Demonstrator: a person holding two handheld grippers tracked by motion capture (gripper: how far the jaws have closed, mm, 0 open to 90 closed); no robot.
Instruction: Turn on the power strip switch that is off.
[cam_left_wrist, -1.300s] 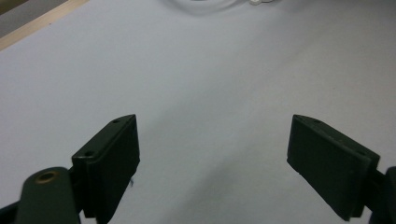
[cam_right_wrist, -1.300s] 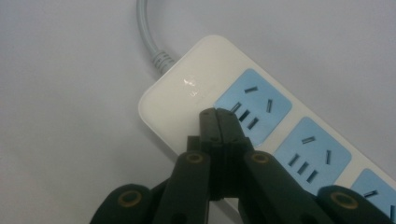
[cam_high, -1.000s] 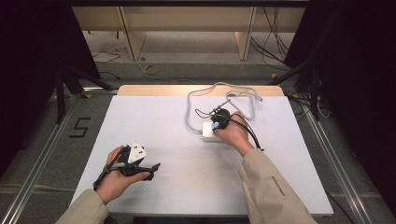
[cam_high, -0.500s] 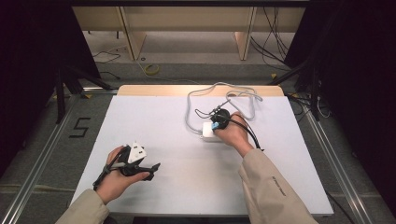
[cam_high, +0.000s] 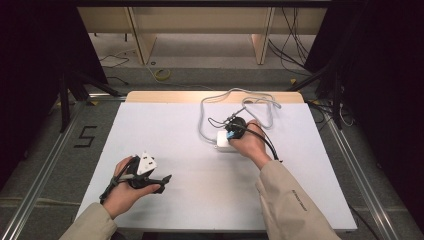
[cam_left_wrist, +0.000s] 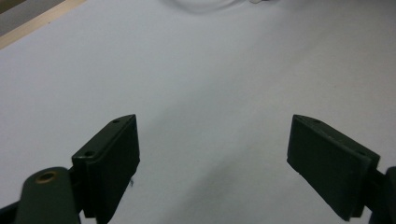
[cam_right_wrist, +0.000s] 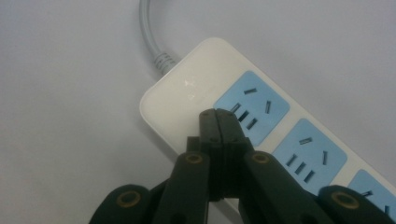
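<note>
Nothing's budged over the last second — both hands sit exactly where they were. The right gripper (cam_right_wrist: 218, 116) has its fingers pressed fully together with nothing between them, tips poised right over the power strip (cam_right_wrist: 196, 93), just short of its first blue socket (cam_right_wrist: 252, 107). The strip's grey cord (cam_right_wrist: 150, 35) runs off beyond the fingertips. The left gripper (cam_left_wrist: 212, 163) idles over bare worktop (cam_left_wrist: 210, 70), fingers spread wide and empty. Looks like a pause before poking the strip.

power strip (cam_right_wrist: 196, 88): glossy white plastic | tongs (cam_right_wrist: 218, 116): matt black plastic | table (cam_high: 165, 130): matt white
</note>
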